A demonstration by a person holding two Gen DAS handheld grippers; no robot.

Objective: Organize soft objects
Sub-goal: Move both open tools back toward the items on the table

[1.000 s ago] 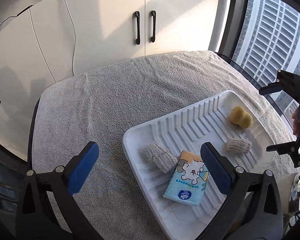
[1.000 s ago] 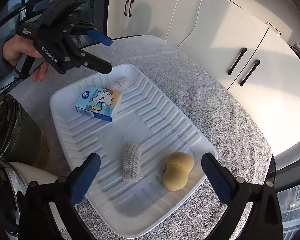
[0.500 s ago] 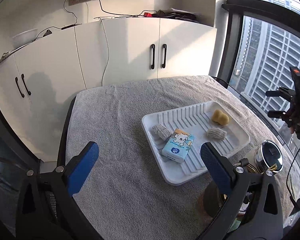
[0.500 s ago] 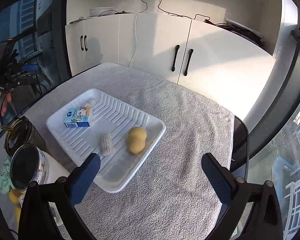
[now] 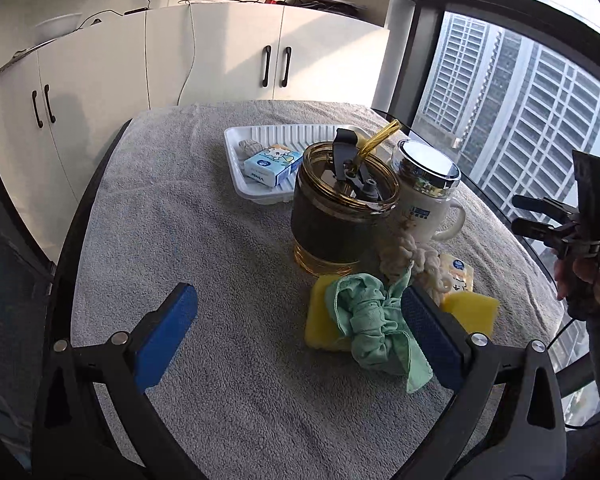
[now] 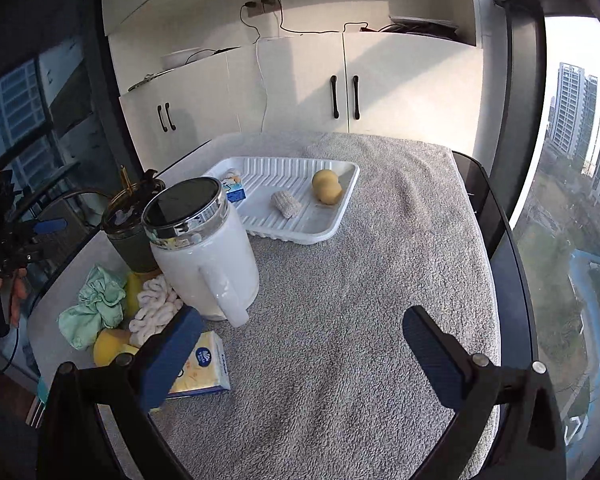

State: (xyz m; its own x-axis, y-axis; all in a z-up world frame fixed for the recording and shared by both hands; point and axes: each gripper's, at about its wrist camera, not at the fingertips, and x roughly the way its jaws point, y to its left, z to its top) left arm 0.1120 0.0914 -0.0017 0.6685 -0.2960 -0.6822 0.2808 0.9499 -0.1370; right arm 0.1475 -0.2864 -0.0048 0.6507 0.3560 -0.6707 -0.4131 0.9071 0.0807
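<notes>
the left hand-held gripper (image 5: 298,334) has its blue pads wide apart and holds nothing. the right hand-held gripper (image 6: 302,350) is also wide open and empty. both hang above the counter (image 6: 380,300), which is covered with a grey towel of rough loops.

the white tray (image 6: 342,204) stands at the far side and has ribs on its bottom. in it lie a blue tissue pack (image 5: 273,164), two small knitted rolls (image 6: 286,204) and a yellow peanut-shaped sponge (image 6: 326,186).

i judge that the step in hand is to choose the next soft thing from the pile at the near side. there a green cloth scrunchie (image 5: 374,328), wrinkled and loose, lies on a yellow sponge (image 5: 320,322). just beside it are a cream braided rope (image 6: 154,308) and a yellow tissue pack (image 6: 206,364). a dark glass cup (image 5: 342,208) with a straw and a white mug (image 6: 206,256) with a shiny lid stand between this pile and the tray.

the scrunchie is just beside the right pad of the left gripper, so the next move probably calls for shifting the gripper to the right until the pads are around it, lowering, and closing gently. the cloth will squash easily, and the sponge below may come up with it.
</notes>
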